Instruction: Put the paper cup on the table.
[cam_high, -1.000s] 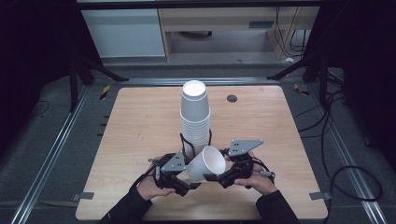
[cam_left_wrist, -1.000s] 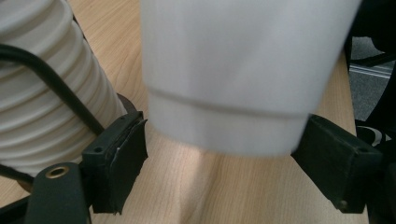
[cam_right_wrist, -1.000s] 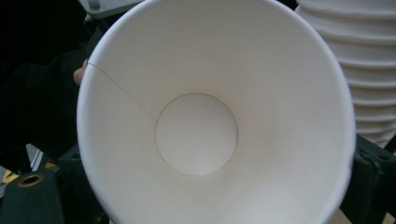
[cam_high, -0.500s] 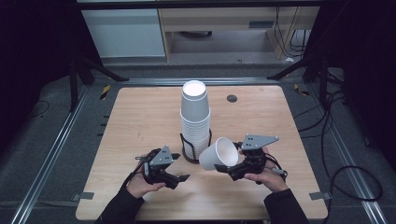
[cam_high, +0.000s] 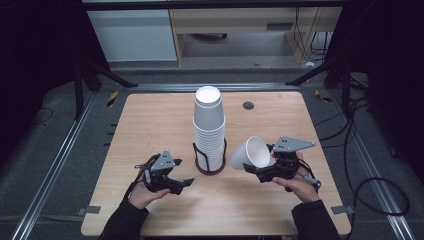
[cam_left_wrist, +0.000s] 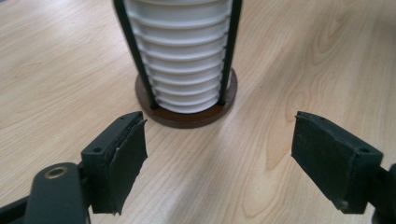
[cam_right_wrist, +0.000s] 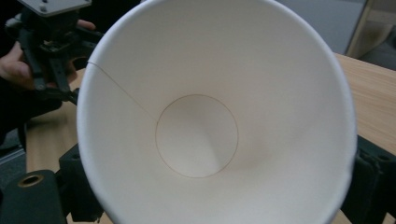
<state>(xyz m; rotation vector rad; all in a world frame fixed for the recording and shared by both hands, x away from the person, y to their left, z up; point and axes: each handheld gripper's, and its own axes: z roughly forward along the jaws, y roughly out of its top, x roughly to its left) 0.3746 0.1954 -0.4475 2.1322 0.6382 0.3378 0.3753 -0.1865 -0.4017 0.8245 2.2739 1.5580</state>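
The paper cup (cam_high: 251, 153) is lifted off the bench (cam_high: 150, 120), tipped on its side with its open mouth facing the person, and pinched at its rim by the right gripper (cam_high: 256, 169). In the right gripper view the cup's white inside (cam_right_wrist: 196, 135) looks straight at the camera, with the jaws pressed against its wall on either side. It hangs just to the right of the stack of cups (cam_high: 209, 127), apart from it.

That stack stands upside down in a black wire holder (cam_high: 209, 160) on a round dark base near the middle of the bench. The left gripper (cam_high: 181, 183) hovers low to the left of the holder with its jaws spread wide and nothing between them; in the left gripper view the holder's base (cam_left_wrist: 187, 114) sits just beyond the open jaws.

As a judgement: 1 cup is free of the stack and held by the right gripper alone, so the pulling-off step looks done. What is left is to turn this cup and set it down on the bare bench, or bring it back to the stack; the pictures do not settle which. The many cups in the holder are untouched.
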